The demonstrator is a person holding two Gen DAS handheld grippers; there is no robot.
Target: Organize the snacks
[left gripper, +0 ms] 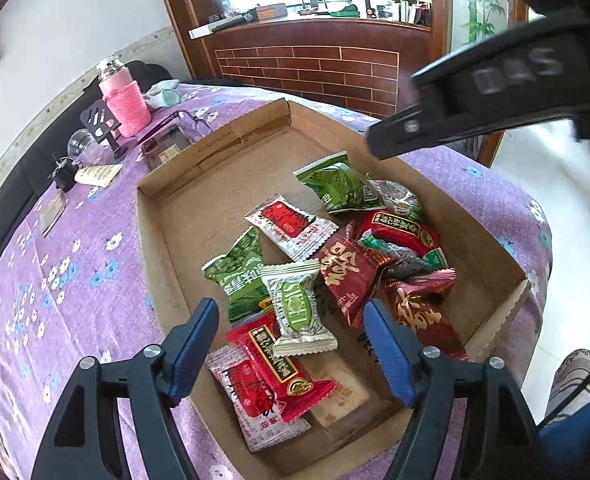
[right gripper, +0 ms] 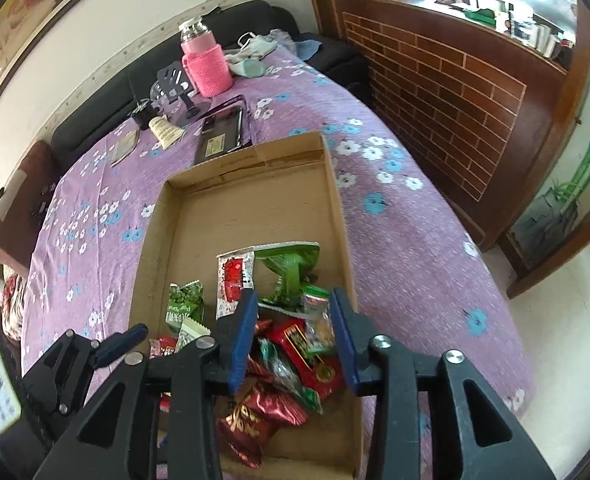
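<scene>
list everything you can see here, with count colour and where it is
cardboard box: one, brown, open-topped, on the table
snack packets: about eleven; green, red, dark red, white, one clear; loose in the near half of the box
tablecloth: one, purple with white and blue flowers, covering the table
bottle: one, in a pink knitted sleeve, far end of the table
phone: one, dark, lying just beyond the box
phone stand: one, black, beside the bottle
sofa: one, black, behind the table
left gripper: black with blue fingers, open above the packets
right gripper: black with blue fingers, open above the packets
</scene>
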